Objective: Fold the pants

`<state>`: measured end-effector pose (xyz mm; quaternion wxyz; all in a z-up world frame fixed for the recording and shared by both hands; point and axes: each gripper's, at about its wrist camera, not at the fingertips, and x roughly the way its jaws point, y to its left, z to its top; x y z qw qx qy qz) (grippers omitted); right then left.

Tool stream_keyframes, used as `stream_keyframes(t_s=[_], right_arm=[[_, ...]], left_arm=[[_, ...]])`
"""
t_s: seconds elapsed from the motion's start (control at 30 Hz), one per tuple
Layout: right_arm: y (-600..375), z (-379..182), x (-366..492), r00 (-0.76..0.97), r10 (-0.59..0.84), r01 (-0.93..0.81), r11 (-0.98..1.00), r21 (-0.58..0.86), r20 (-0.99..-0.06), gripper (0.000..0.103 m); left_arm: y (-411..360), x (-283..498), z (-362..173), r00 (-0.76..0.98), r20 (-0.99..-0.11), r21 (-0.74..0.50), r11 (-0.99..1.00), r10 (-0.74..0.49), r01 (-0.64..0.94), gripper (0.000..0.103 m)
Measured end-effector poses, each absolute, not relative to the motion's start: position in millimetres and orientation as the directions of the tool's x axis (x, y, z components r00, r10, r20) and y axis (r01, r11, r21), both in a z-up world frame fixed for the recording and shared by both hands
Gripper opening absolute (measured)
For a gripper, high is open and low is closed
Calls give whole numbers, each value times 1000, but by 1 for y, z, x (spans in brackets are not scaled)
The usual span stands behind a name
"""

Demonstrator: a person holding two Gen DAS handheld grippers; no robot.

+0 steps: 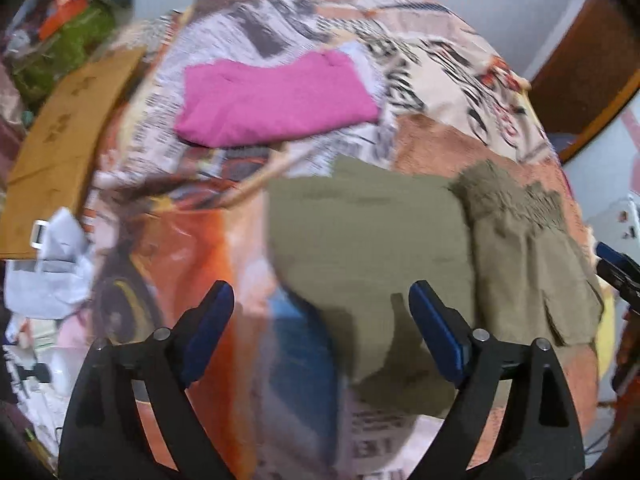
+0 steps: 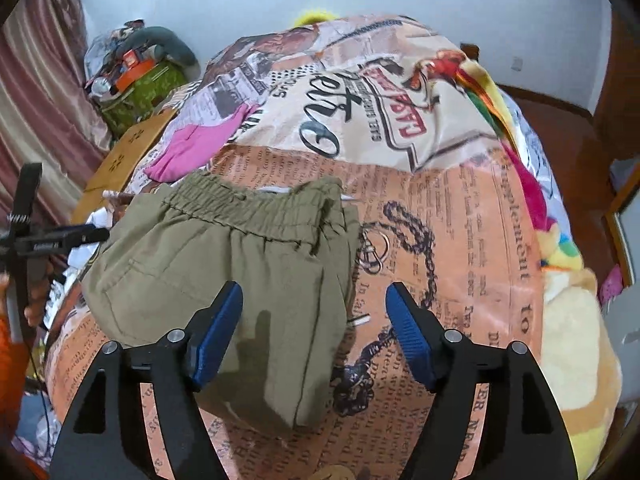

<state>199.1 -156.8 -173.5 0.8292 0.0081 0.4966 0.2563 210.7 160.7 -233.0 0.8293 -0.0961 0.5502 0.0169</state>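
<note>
Both tools are seen spread, nothing pinched. Left gripper: jaws wide, the near edge of the olive pants lies below and ahead of the gap, not pressed by either pad. Right gripper: jaws apart, the left pad over the cloth, the right pad over bare bedspread, the pants' side edge running between them.

Pants are judged folded already into a compact bundle, elastic waistband at the far end from the right tool. A folded pink garment sits well beyond, ahead of the left tool; to be left alone.

The step in hand is read as release and tidy, or a regrip for one more fold. If a regrip is wanted:
- all layers at the near corners should be taken, not the top ply only
- pads should be lowered flat to the bedspread before closing, so the bottom layer is caught
- both corners should be lifted together and carried toward the waistband, edges kept aligned
- the drawstring should be kept tucked in

The left view is blurred; exact contact cannot be told there.
</note>
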Motion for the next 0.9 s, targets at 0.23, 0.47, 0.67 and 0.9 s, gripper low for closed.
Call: stream_keyframes(t_s=[0.23, 0.47, 0.67, 0.9], right_arm=[[-161, -204, 209, 275, 475, -363, 856, 367, -836, 71], [-162, -217, 222, 232, 552, -324, 820, 471, -801, 78], [-151, -220, 230, 201, 582, -355, 793, 495, -788, 72], [-147, -219, 232, 192, 599, -373, 777, 507, -777, 34]], left_arm=[[154, 219, -259, 336, -930, -213, 963, -149, -163, 90], [147, 230, -266, 325, -907, -329, 933, -269, -148, 89], [138, 237, -261, 353, -895, -332, 936, -272, -119, 67], [128, 241, -252, 388, -902, -246, 964, -190, -101, 40]])
